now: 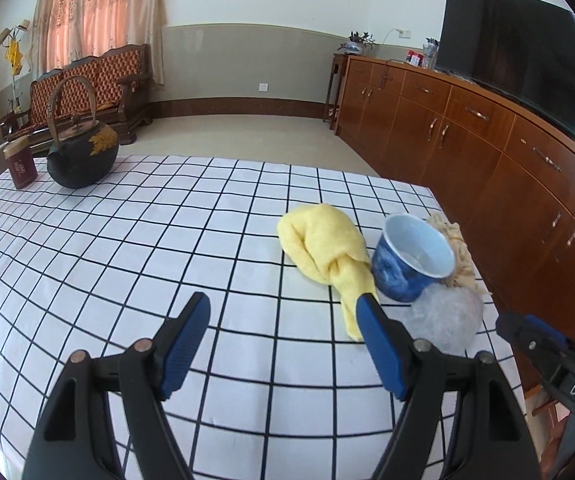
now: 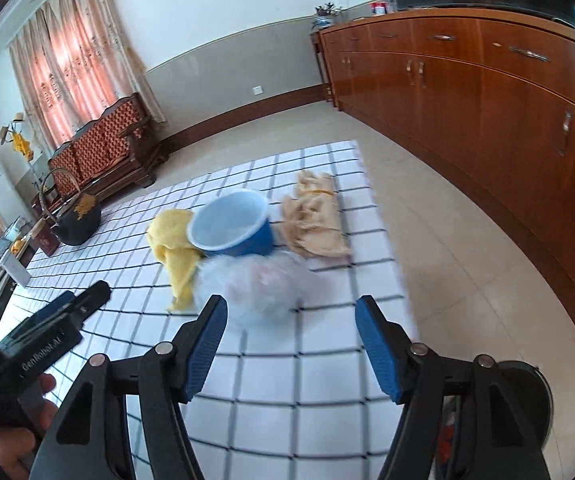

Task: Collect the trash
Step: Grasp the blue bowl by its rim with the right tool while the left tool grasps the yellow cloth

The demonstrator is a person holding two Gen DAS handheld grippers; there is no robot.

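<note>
A crumpled wad of clear plastic (image 2: 255, 284) lies on the checked tablecloth (image 2: 287, 376) just ahead of my right gripper (image 2: 290, 306), which is open with nothing between its blue pads. Behind the wad stand a blue cup (image 2: 231, 224), a yellow cloth (image 2: 171, 240) and a crumpled beige wrapper (image 2: 315, 220). My left gripper (image 1: 283, 304) is open over the cloth-covered table, its right pad in front of the end of the yellow cloth (image 1: 323, 244). The blue cup (image 1: 411, 256), plastic wad (image 1: 443, 320) and beige wrapper (image 1: 459, 248) sit to its right, with the right gripper (image 1: 507, 322) beyond them.
A black iron teapot (image 1: 79, 152) and a red tin (image 1: 19, 162) stand at the table's far left. A long wooden cabinet (image 1: 467, 140) with a TV (image 1: 519, 48) runs along the right. A dark round rim (image 2: 523, 392) shows on the floor by the table's right edge.
</note>
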